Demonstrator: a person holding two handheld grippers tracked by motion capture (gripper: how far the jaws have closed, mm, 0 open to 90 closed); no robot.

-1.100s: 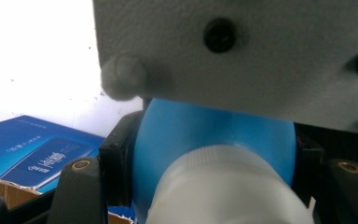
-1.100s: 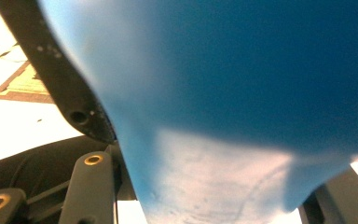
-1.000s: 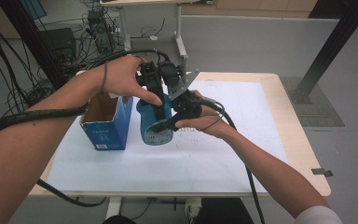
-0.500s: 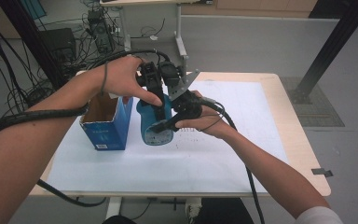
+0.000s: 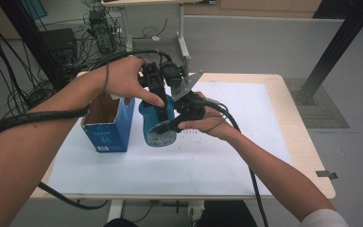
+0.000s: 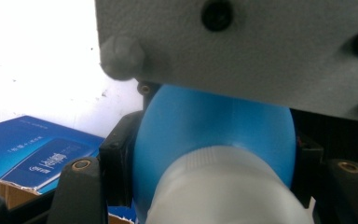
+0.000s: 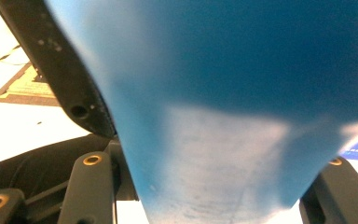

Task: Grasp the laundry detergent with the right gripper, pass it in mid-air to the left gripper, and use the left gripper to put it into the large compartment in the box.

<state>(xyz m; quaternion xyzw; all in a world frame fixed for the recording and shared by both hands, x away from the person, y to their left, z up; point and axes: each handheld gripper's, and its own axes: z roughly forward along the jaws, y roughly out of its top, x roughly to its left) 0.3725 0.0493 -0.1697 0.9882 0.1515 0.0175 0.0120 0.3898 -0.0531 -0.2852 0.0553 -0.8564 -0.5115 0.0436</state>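
Observation:
A blue bottle (image 5: 157,133) stands on the white sheet, held from two sides. My left gripper (image 5: 160,105) comes down from above and is shut on its upper part; in the left gripper view the blue shoulder (image 6: 214,121) and white cap (image 6: 223,191) sit between my left gripper's (image 6: 212,151) black jaws. My right gripper (image 5: 164,126) reaches in from the right and is shut on the body of the blue bottle (image 7: 242,93), which sits between my right gripper's (image 7: 214,182) jaws. The grey plate (image 6: 261,46) of the right gripper crosses the top of the left gripper view.
An open blue cardboard box (image 5: 105,132) stands just left of the bottle, also seen as the blue box (image 6: 37,149). The white sheet (image 5: 227,156) covers a wooden table (image 5: 307,156). Cables trail from both grippers; a metal stand and wires lie beyond the far edge.

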